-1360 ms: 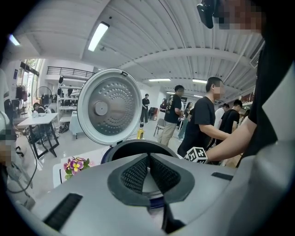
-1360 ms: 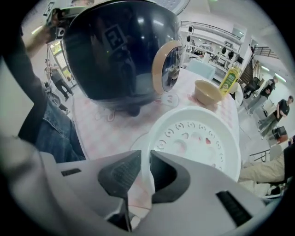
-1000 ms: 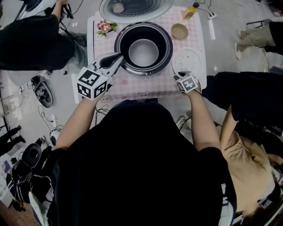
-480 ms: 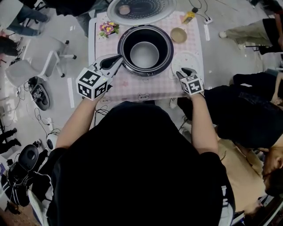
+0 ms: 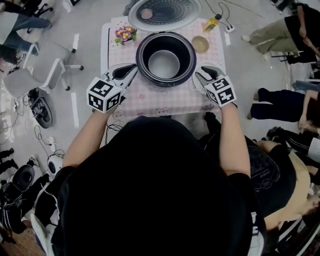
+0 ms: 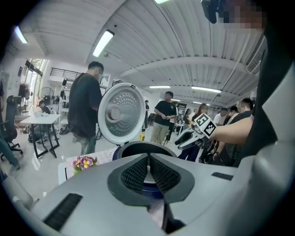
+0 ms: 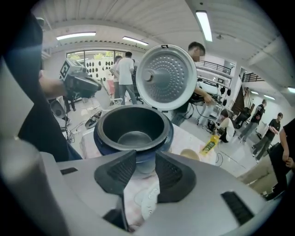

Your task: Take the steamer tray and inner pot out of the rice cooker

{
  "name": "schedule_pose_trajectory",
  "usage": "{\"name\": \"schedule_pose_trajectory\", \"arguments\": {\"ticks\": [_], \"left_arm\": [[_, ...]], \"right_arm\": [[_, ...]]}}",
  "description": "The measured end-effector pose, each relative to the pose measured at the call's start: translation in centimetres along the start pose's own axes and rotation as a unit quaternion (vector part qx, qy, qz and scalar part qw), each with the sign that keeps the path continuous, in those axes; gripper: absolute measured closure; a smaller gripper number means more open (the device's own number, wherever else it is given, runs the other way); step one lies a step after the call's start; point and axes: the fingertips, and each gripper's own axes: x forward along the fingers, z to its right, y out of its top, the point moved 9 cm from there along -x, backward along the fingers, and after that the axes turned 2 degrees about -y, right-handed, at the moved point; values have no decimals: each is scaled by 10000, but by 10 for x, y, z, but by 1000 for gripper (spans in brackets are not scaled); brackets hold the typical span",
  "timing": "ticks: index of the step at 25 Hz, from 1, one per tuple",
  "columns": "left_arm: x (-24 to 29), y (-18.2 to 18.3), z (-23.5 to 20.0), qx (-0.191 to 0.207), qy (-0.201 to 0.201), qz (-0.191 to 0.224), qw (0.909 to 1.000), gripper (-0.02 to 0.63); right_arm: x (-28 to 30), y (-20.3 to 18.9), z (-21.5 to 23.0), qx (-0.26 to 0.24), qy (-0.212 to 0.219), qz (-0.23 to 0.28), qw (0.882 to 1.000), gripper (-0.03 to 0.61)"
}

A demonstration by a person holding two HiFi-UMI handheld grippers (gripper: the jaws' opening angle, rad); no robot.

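Observation:
The dark rice cooker (image 5: 165, 59) stands on the pink checked table with its lid (image 5: 161, 12) swung up at the back. The inner pot (image 5: 163, 64) sits inside it, its grey bottom showing (image 7: 132, 129). My left gripper (image 5: 132, 70) is shut and empty, just left of the cooker's rim (image 6: 148, 159). To the right of the cooker my right gripper (image 5: 201, 75) hangs open with nothing between its fingers (image 7: 145, 161). The white steamer tray (image 7: 148, 200) lies on the cloth under it, mostly hidden in the head view.
A pot of flowers (image 5: 125, 34) stands at the table's back left, a small tan bowl (image 5: 200, 44) and a yellow bottle (image 5: 216, 22) at the back right. Several people stand around the table (image 5: 150, 97); chairs and cables lie on the floor.
My right gripper has risen off the steamer tray and come in toward the cooker's right side. The left gripper has stayed by the cooker's left rim.

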Motion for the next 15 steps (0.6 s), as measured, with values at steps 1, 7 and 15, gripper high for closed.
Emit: {"name": "schedule_pose_trajectory", "arguments": {"ticks": [1,7,15], "left_arm": [[-1,0,-1,-6,-8,-3,10000,578],[-4,-3,-8,-68,13,-66,10000,578],[10,-12,-19,-431,-6,-295,9986,537]], "right_arm": [[0,8,-3,-30,41,25,10000,433],[7,28,-8,152,207,128,9996,434],[15,25,1,757,232,144,9968,436]]}}
